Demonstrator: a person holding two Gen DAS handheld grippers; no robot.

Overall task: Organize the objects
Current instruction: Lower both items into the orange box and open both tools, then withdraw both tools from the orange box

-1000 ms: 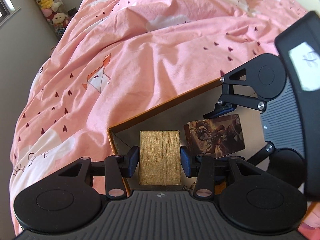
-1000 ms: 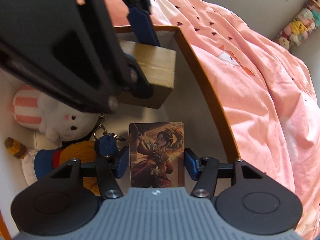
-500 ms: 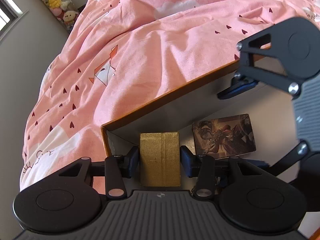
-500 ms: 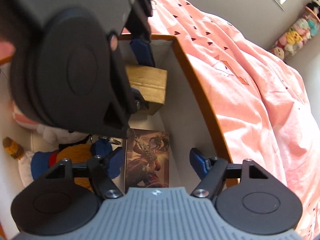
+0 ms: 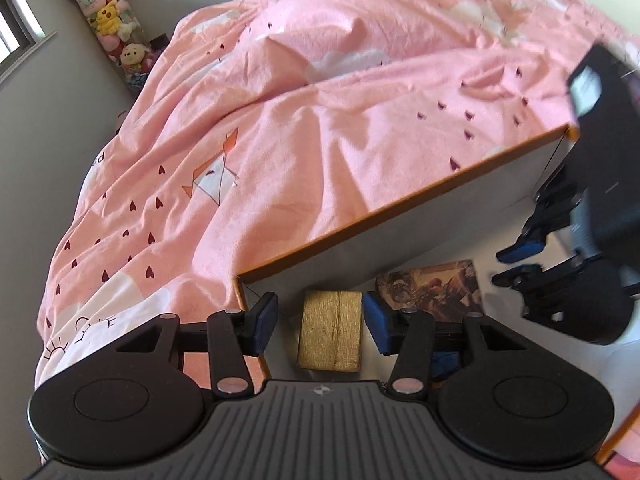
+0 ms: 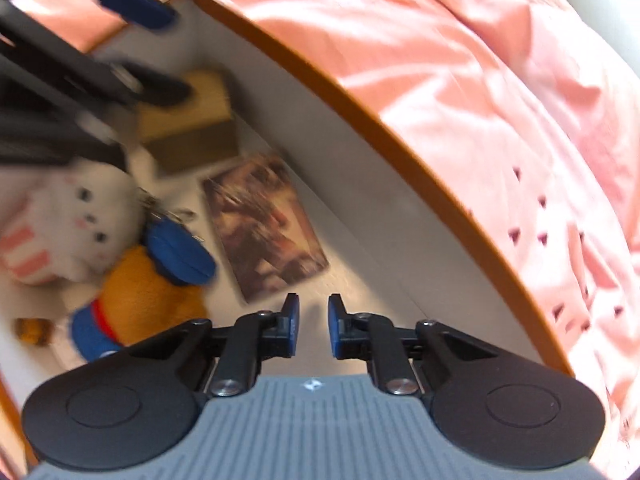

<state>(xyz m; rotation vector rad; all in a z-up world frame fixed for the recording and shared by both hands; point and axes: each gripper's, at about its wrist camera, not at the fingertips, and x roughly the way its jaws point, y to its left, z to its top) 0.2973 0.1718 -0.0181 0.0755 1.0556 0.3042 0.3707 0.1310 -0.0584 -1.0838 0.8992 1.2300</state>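
A gold box (image 5: pixel 330 330) lies in the corner of the white bin with an orange rim (image 5: pixel 400 200). My left gripper (image 5: pixel 320 322) is open around it, with a gap on the left side. An illustrated card box (image 5: pixel 432 292) lies on the bin floor beside the gold box. In the right wrist view the card box (image 6: pixel 266 226) lies flat, and my right gripper (image 6: pixel 314 326) is above and behind it, jaws narrowly apart and empty. The gold box (image 6: pixel 188 128) shows blurred in the far corner there.
A white plush (image 6: pixel 76 220) and an orange-and-blue plush (image 6: pixel 148 292) lie in the bin left of the card box. A pink duvet (image 5: pixel 300 120) surrounds the bin. A tube of plush toys (image 5: pixel 112 20) stands by the far wall.
My left gripper opened and let go of the gold box, which now rests in the corner. My right gripper released the card box, drew back and narrowed its jaws.
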